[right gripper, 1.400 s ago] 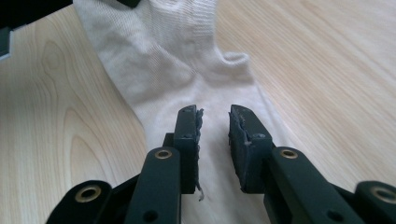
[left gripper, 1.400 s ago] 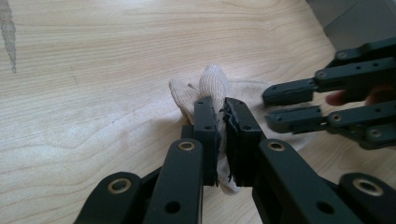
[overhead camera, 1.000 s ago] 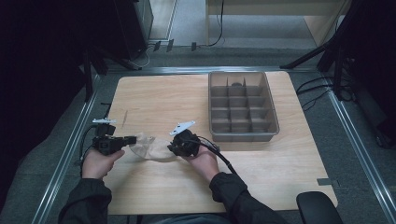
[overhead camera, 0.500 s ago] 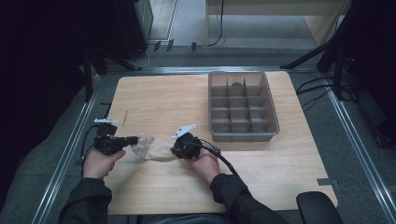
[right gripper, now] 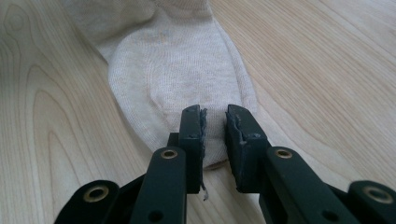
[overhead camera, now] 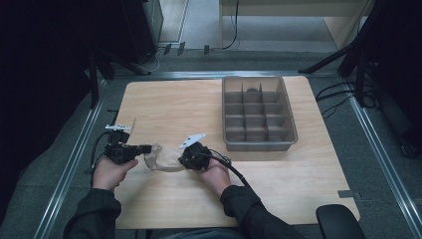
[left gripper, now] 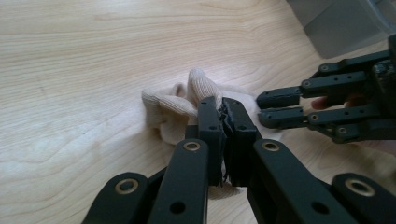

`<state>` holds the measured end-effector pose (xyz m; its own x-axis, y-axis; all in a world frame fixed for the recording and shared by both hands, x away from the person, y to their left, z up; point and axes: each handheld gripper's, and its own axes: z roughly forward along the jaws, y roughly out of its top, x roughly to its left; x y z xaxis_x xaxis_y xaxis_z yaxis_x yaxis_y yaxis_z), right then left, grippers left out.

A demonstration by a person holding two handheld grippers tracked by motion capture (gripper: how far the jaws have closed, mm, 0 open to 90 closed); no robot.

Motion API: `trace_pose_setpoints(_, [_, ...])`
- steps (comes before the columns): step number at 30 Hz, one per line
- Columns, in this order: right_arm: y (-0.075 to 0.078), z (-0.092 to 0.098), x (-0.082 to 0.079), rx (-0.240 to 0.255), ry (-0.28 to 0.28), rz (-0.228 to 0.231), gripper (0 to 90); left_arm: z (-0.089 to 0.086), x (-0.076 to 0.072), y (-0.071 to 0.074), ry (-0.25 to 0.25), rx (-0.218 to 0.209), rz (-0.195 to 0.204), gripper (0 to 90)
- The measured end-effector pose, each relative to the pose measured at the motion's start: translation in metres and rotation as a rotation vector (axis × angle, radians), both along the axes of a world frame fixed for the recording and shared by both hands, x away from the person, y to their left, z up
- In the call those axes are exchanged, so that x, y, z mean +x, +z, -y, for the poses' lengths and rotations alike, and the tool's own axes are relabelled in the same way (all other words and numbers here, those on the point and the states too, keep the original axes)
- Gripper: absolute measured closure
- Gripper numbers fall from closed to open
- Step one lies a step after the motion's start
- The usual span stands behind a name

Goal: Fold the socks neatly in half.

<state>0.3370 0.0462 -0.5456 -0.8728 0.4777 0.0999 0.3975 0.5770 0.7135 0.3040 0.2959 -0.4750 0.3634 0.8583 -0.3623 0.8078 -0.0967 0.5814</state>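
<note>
Table [overhead camera: 298,199]: bare wood lies ahead of you and to your right, so there is room there
Tray [overhead camera: 259,145]: well apart, toward the far right edge
Sock [overhead camera: 164,158]: near your edge, between your grippers
Left gripper [left gripper: 225,108]: your jaws are clamped on the sock's bunched end
Right gripper [right gripper: 215,117]: your jaws stand slightly apart over the other end, not pinching

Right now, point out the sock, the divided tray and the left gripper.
sock [right gripper: 180,65], right gripper view, on its flat knitted middle.
divided tray [overhead camera: 290,117], high view, on its right rim.
left gripper [left gripper: 223,109], left gripper view, at the tips pinching the sock.
</note>
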Motion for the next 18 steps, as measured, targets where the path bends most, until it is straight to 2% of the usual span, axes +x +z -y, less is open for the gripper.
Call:
trace_pose_setpoints(12, [-0.001, -0.014, 0.001, 0.006, 0.01, 0.005, 76.2, 0.012, 0.004, -0.002, -0.023, 0.016, -0.006, 86.7])
trace_pose_setpoints(18, [-0.001, -0.023, 0.0, 0.01, 0.017, 0.006, 76.1, 0.021, 0.007, -0.004, -0.054, 0.032, -0.014, 86.7])
